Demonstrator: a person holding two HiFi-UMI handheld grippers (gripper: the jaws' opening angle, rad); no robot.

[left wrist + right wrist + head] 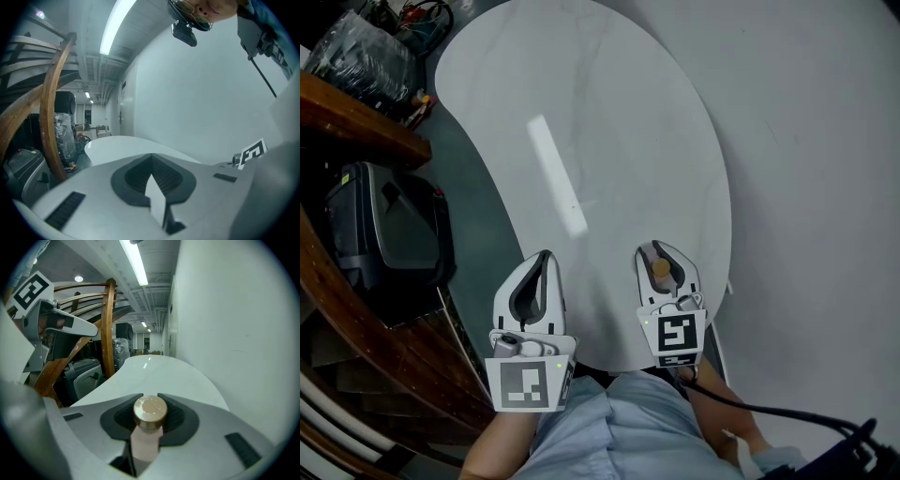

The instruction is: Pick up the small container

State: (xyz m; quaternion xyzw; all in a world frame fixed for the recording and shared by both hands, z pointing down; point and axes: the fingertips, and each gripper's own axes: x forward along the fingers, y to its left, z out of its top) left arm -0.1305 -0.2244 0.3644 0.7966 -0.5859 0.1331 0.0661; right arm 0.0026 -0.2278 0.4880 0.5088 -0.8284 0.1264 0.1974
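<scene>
"Where's the small container (660, 268)? I can't pick it out from here."

"Look at the right gripper (659, 249). It lies between the two jaws. Its gold cap (150, 411) is toward the tips at twelve o'clock, and the pale pinkish body runs back toward the person at six."

"Gripped, or only lying there?"

"Gripped, I'd say. The jaws have come in to the width of the cap, and the dark pads (180, 420) press it from three and nine o'clock. Beyond the cap the tips don't quite meet."

"Is it off the table (581, 112)?"

"I can't tell. The gripper is over the white top near its six o'clock edge, a bit toward five. From here I can't see whether the container touches the surface."

"And the left gripper (546, 255)?"

"It's at nine o'clock from the right one, near it but apart, with its tips at the table's edge. Its jaws are pressed together tip to tip and hold nothing. Only the dark hollow of the pads shows between them."

"What's around them?"

"There's a dark case (389, 230) on the floor at ten o'clock from the left gripper, just beside a curved wooden rail (356, 117). A black cable (769, 411) trails from the right gripper toward four o'clock. The person's light blue shirt (609, 427) is at six o'clock, close behind both grippers."
</scene>
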